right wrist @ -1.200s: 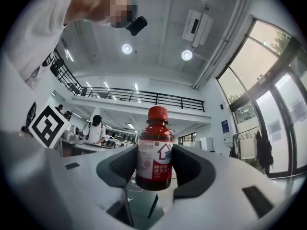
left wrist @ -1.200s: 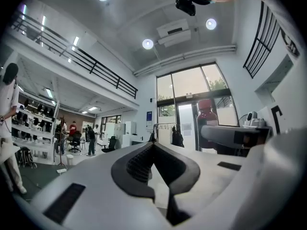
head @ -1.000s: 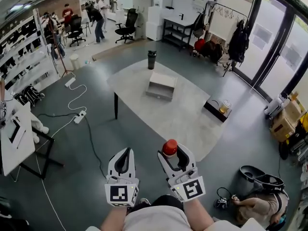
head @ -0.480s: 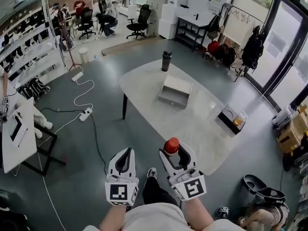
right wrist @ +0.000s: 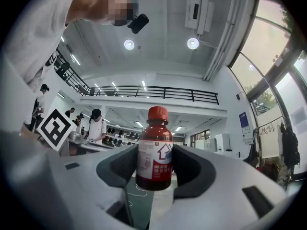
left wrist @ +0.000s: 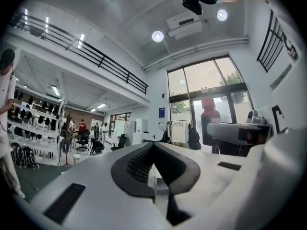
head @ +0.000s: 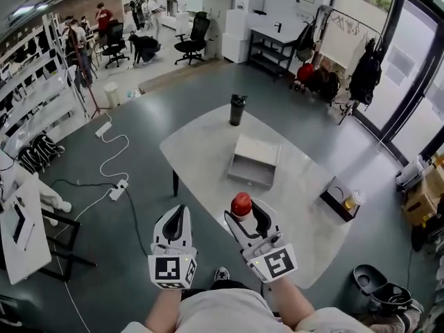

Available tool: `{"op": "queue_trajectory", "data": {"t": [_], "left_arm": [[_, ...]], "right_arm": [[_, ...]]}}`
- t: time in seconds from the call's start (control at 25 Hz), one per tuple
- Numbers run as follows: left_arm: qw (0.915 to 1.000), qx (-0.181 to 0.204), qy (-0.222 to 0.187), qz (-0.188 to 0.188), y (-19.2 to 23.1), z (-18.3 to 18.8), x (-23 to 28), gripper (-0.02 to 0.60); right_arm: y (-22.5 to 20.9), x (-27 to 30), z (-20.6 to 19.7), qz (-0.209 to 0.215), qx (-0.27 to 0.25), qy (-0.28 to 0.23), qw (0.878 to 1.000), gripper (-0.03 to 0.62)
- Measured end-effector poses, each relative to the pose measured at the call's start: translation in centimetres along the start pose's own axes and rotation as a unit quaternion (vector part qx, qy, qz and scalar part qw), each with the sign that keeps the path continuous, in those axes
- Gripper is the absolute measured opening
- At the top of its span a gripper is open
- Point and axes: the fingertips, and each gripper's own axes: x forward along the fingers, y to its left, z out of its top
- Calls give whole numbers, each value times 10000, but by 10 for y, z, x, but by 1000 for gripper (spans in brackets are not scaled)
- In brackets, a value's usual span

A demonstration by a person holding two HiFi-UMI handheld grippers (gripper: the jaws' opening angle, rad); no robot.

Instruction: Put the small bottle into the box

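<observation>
small bottle (right wrist: 154, 150): red cap, white label bore a red house-arrow logo, print unreadable
right gripper (head: 244, 214): clamped it, short of the box (head: 251, 179)
left gripper (head: 177, 217): jaws met, empty

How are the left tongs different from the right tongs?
The right tongs pinch the small bottle with its red cap; the left tongs hold nothing. The left tongs' tips meet, while the right tongs sit apart around the bottle. Both are white and point toward the table.
</observation>
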Motion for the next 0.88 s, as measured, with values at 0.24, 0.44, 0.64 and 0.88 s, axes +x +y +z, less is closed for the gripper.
{"op": "queue_trajectory", "data": {"t": [0.24, 0.44, 0.64, 0.88], "left_arm": [[9998, -104, 141, -24, 36, -12, 75, 21], [9991, -132, 307, -259, 73, -28, 140, 21], [9966, -75, 394, -716, 119, -26, 205, 21], [9879, -91, 571, -1436, 175, -29, 273, 21]], "right_arm": [[-39, 68, -34, 47, 253, 302, 9992, 235], [-70, 126, -67, -233, 412, 461, 9978, 235], [-89, 195, -87, -601, 500, 559, 9954, 235], [-107, 273, -102, -1263, 729, 561, 9877, 235]]}}
